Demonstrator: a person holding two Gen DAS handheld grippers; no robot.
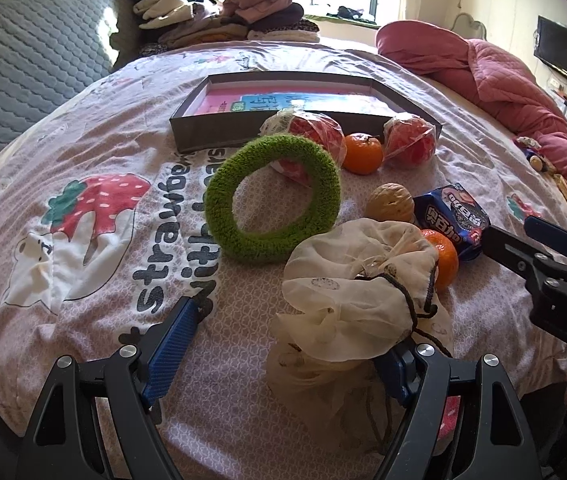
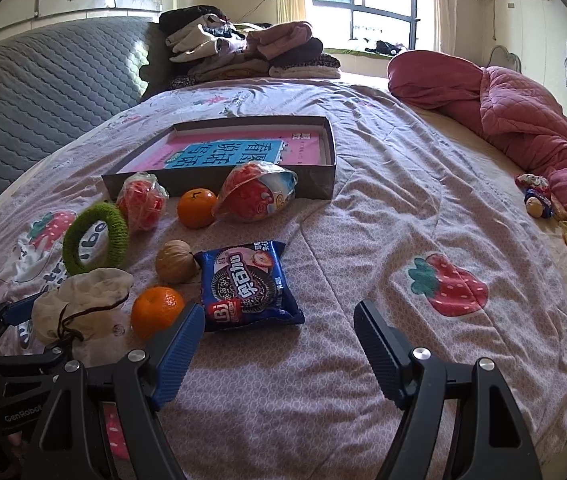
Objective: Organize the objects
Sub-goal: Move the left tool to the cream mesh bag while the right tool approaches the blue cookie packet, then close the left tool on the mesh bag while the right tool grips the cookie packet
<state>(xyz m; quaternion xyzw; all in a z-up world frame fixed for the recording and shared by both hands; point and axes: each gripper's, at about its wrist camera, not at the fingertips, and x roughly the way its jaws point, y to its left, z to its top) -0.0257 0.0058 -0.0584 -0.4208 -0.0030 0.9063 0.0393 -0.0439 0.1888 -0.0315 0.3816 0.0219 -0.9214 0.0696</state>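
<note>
Left wrist view: the left claw (image 1: 283, 360) is spread wide over the bed (image 1: 95, 264), its right finger hidden under a cream drawstring pouch (image 1: 359, 292) whose contents cannot be made out. Beyond lie a green fuzzy ring (image 1: 273, 200), a walnut (image 1: 389, 203), an orange (image 1: 441, 258) touching the pouch, and a blue cookie packet (image 1: 453, 218). Further back, a shallow dark box (image 1: 211, 130) holds a pink and blue book (image 1: 283, 102).

Right wrist view: the right claw (image 2: 279, 340) stands wide apart and grips nothing, with the cookie packet (image 2: 249, 286) just ahead. The box (image 2: 323, 178) holds only the book (image 2: 227, 150); two wrapped red items (image 2: 141, 202) (image 2: 255, 192) and a second orange (image 2: 196, 208) lie on the bed against the box's near wall.
</note>
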